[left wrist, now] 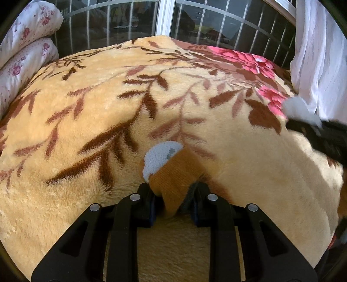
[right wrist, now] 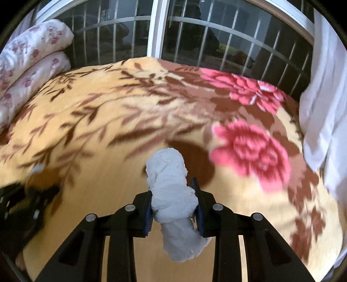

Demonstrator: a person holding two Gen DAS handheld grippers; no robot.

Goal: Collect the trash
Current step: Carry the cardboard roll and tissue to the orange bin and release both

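Note:
My left gripper (left wrist: pixel 174 193) is shut on an orange sock with a pale blue fuzzy toe (left wrist: pixel 173 171), held just above a cream floral blanket (left wrist: pixel 97 104). My right gripper (right wrist: pixel 173 201) is shut on a crumpled white tissue wad (right wrist: pixel 171 195) and holds it above the same blanket (right wrist: pixel 97 121). The right gripper with its tissue (left wrist: pixel 301 110) also shows blurred at the right edge of the left wrist view. The left gripper (right wrist: pixel 23 195) shows blurred at the left edge of the right wrist view.
Folded white quilts with pink flowers (left wrist: pixel 23 54) are stacked at the bed's left. A window with white bars (left wrist: pixel 164 17) runs behind the bed. A white curtain (right wrist: pixel 325 108) hangs at the right.

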